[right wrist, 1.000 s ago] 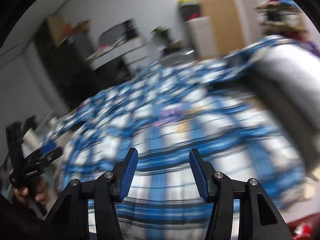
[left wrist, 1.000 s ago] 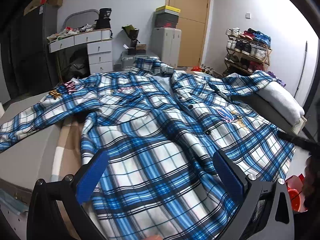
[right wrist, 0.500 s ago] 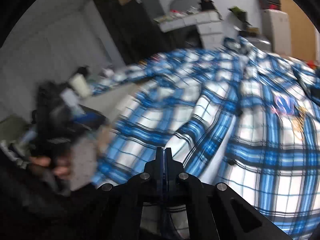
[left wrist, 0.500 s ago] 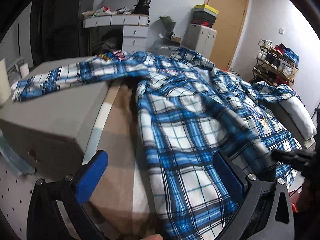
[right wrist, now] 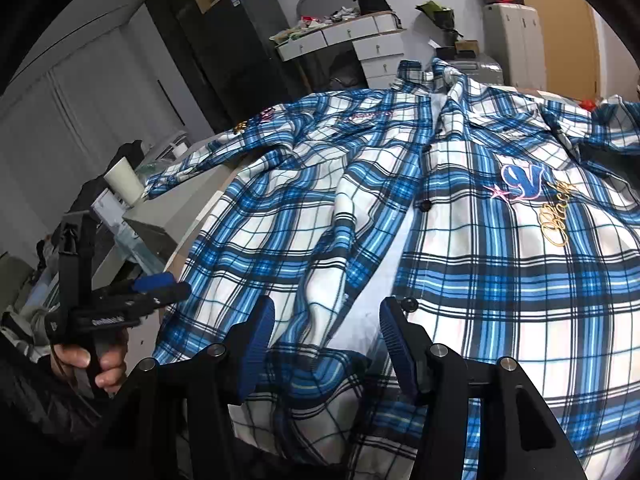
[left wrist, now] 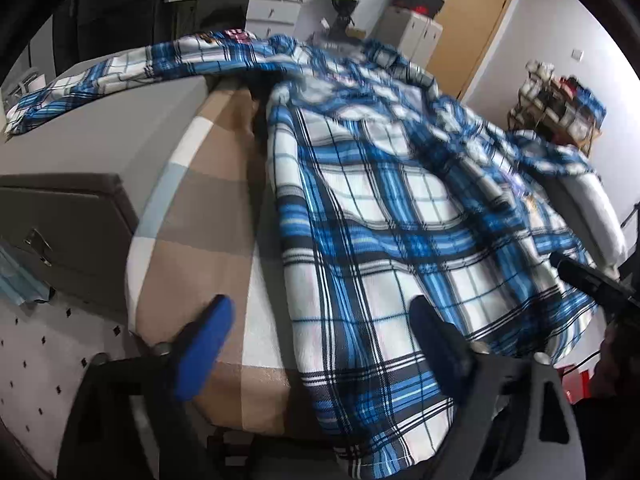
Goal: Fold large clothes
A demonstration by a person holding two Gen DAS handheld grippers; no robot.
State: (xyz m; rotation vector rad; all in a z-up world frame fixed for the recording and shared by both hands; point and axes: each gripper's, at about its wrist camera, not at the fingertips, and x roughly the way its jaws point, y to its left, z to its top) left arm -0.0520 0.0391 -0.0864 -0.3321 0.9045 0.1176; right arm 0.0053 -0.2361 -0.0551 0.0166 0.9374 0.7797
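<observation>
A large blue and white plaid shirt (left wrist: 380,200) lies spread front up on the bed, collar at the far end, one sleeve draped over a grey box. My left gripper (left wrist: 320,340) hovers over the shirt's near left hem corner. Its jaws are closing, and the hem edge lies between them without the pads pressing on it. My right gripper (right wrist: 326,340) hangs over the front placket of the shirt (right wrist: 480,260) near the hem. Its jaws are opening, with cloth below them and nothing gripped. In the right wrist view a hand holds the left gripper (right wrist: 156,288) at the left.
A beige checked bed cover (left wrist: 200,208) shows left of the shirt, beside a grey box (left wrist: 80,140). A white bolster (left wrist: 600,208) lies at the right bed edge. A white drawer desk (right wrist: 348,40), a shoe rack (left wrist: 560,96) and a door (left wrist: 472,20) line the far walls.
The left gripper dropped and swung to the shirt's near left corner, and its jaws narrowed. The right gripper's jaws were shut half a second ago and now stand apart again.
</observation>
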